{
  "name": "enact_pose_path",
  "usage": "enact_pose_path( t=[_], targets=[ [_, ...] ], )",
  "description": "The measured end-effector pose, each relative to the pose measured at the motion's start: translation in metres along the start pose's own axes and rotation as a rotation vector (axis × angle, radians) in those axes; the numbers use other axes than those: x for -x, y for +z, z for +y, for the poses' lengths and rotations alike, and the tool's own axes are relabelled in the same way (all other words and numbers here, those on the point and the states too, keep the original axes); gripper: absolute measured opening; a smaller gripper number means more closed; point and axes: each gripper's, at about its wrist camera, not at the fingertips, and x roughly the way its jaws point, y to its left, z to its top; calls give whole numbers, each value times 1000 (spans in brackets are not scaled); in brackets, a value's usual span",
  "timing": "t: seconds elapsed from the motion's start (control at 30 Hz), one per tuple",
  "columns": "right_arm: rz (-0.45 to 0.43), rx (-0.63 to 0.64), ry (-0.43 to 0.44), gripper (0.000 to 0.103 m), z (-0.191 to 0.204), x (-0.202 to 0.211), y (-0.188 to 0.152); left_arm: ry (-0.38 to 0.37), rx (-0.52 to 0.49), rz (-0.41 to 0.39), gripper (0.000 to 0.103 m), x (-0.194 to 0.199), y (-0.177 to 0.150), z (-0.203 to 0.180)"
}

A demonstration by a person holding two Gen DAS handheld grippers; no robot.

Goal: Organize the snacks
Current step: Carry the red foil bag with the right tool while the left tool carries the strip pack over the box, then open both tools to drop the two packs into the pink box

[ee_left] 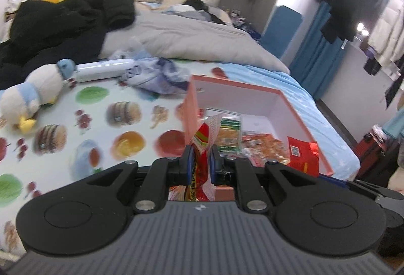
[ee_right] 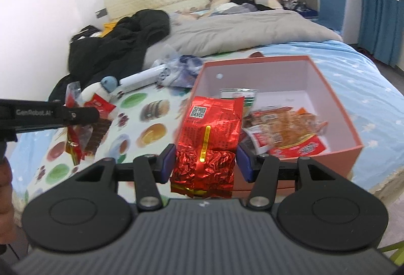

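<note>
two grippers, each pinching one snack pack above the bed. the left gripper (ee_left: 201, 161), jaws nearly together, clamps a thin red snack packet (ee_left: 202, 146) beside the pink box (ee_right: 351, 146). the right gripper (ee_right: 205, 161), jaws half spread, squeezes a red foil pouch (ee_right: 209, 133) at the box's near wall. several packets (ee_right: 285, 131) lie inside, too jumbled to count. one plush toy (ee_left: 27, 95) lies on the printed sheet (ee_left: 106, 128).

1. The box (ee_right: 315, 148) is salmon-pink outside, white inside.
2. The foil packet (ee_right: 209, 133) is glossy red with a yellow strip.
3. The bed sheet (ee_left: 106, 123) is pale blue, printed with burgers and fruit.
4. The plush toy (ee_left: 32, 95) is white and light blue.
5. The quilt (ee_right: 240, 32) is grey.
</note>
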Motion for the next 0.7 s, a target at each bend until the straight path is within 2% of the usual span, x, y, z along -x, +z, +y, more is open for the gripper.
enact_pose_path(
  t=[0.33,0.7],
  targets=[
    [-10,-47,-52,55,-49,-29,29,-78,-62,64,15,-80,35,-53],
    [18,-63,-91,55,-101,-92,57,-89,-91,165,16,-188,58,-68]
  ],
)
